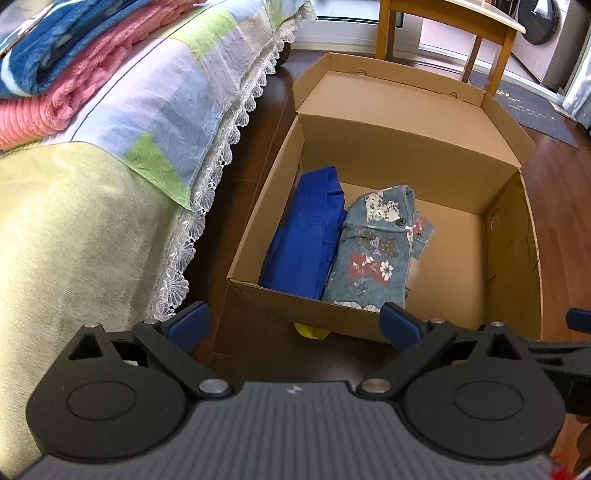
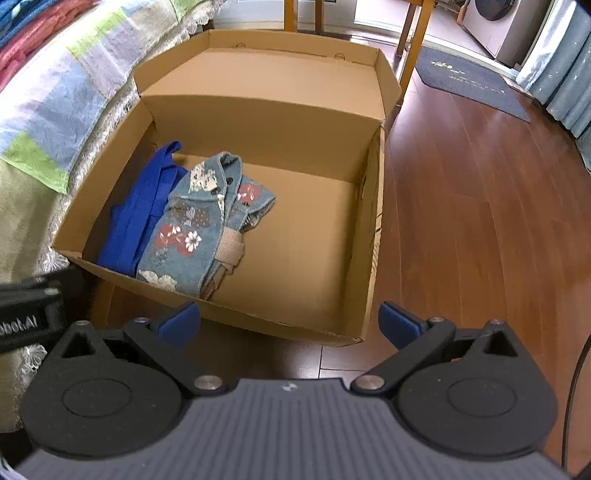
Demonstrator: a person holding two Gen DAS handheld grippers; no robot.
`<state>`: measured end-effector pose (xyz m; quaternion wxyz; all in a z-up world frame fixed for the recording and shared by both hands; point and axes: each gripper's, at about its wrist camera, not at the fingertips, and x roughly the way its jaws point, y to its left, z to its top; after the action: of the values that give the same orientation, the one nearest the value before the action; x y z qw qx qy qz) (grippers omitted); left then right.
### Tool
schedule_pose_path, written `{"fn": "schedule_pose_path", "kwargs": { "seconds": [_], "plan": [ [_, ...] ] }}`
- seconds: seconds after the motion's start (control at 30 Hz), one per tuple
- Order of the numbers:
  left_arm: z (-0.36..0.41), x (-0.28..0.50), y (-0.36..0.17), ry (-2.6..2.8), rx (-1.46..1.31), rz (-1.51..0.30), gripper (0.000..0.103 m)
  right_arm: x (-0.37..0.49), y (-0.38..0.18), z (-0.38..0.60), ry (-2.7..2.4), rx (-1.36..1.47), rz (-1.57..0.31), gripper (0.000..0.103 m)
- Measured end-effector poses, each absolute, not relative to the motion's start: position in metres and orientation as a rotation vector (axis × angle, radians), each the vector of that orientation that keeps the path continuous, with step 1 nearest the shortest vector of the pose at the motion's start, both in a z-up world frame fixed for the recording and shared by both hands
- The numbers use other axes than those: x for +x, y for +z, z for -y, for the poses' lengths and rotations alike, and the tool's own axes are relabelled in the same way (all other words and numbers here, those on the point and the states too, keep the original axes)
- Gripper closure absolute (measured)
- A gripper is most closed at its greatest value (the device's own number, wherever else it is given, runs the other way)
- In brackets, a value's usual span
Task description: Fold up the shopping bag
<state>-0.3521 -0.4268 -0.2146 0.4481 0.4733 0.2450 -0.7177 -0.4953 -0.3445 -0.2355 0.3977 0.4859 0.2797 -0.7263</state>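
An open cardboard box [image 1: 436,158] [image 2: 258,110] stands on the wooden floor beside a bed. Inside it, against the left wall, lie two folded bags: a plain blue bag [image 1: 306,236] [image 2: 136,218] and, to its right, a denim bag with flower patches [image 1: 373,254] [image 2: 184,236] and a beige strap [image 2: 231,247]. My left gripper [image 1: 293,325] is open and empty, hovering just before the box's near wall. My right gripper [image 2: 290,321] is also open and empty, above the near wall further right. The left gripper's body [image 2: 29,314] shows at the right wrist view's left edge.
The bed [image 1: 74,229] with a checked cover and lace trim runs along the left, with pink and blue blankets [image 1: 66,59] stacked on it. Wooden chair legs [image 1: 384,33] stand behind the box. A dark doormat [image 2: 469,81] lies on the floor at the far right. Something yellow [image 1: 312,330] peeks from under the box.
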Motion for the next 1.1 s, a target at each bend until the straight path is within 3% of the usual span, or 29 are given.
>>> {"fn": "schedule_pose_path", "kwargs": {
  "seconds": [1.1],
  "plan": [
    [0.440,-0.346,-0.216,-1.754,1.122,-0.648,0.004,-0.493,-0.239,0.361,-1.838,1.193,-0.743,0.001]
  ]
}}
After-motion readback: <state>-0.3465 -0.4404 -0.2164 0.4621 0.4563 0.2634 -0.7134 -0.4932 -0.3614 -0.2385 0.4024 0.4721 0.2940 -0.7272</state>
